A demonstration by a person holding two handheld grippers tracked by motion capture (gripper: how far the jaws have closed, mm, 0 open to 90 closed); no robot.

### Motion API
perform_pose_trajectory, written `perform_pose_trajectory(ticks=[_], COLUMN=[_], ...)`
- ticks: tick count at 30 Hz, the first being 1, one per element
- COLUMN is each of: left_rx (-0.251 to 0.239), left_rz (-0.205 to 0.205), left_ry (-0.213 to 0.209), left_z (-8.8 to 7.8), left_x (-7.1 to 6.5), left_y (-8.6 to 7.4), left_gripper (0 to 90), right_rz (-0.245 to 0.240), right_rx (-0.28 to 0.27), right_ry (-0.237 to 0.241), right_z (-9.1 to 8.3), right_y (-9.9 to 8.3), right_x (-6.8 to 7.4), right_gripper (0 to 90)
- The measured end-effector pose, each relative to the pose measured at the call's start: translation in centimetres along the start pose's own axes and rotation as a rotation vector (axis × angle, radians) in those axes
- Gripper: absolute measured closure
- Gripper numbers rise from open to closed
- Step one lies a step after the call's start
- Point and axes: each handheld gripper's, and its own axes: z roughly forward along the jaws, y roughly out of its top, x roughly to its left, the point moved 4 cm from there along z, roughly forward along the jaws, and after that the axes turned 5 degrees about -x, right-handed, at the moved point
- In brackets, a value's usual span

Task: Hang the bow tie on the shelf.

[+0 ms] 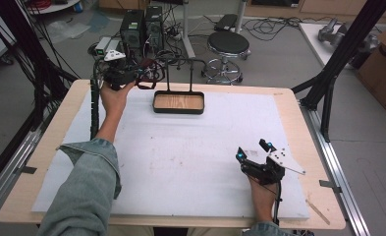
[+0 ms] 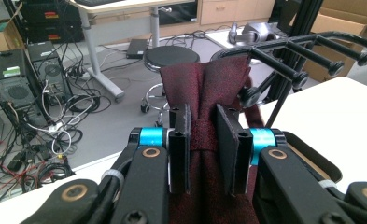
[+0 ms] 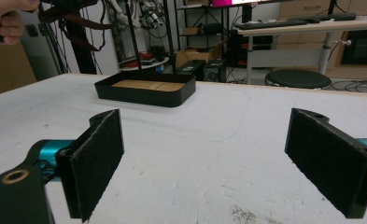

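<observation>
A dark red necktie point(image 2: 209, 84) is pinched at its knot between the pads of my left gripper point(image 2: 203, 140), which is shut on it. In the high view that gripper point(image 1: 140, 74) is held up at the table's far left, just left of a black peg rack point(image 1: 185, 61); the tie point(image 1: 150, 78) hangs from it in a loop. The rack's pegs point(image 2: 288, 51) stick out just right of the tie. The rack rises from a black tray point(image 1: 179, 110) with a wooden floor. My right gripper point(image 1: 252, 150) rests on the mat at the front right, open and empty point(image 3: 204, 158).
A white mat point(image 1: 180, 162) covers most of the wooden table. Behind the table stand a round stool point(image 1: 228, 44) and computer towers point(image 1: 141, 27) amid cables. A cardboard box point(image 1: 384, 64) sits on the floor at the right, by black frame posts.
</observation>
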Motion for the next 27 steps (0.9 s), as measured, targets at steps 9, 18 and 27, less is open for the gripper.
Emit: perform_pose_trajectory(ticks=[9,18,27], left_rx=[0.017,0.055,0.052], left_rz=[0.008,0.016,0.018], left_ry=[0.002,0.016,0.013], left_z=[0.3,0.8,0.6], left_x=[0.4,0.4,0.4], left_y=[-1.0,-2.2,-2.1], left_gripper=[74.2,75.4,71.9], right_rz=[0.001,0.007,0.005], right_rx=[0.001,0.002,0.002], right_ry=[-0.001,-0.002,-0.002], right_z=[0.0,0.0,0.0], right_y=[0.0,0.0,0.0], right_x=[0.0,0.0,0.0], right_gripper=[10.8,10.8,10.8])
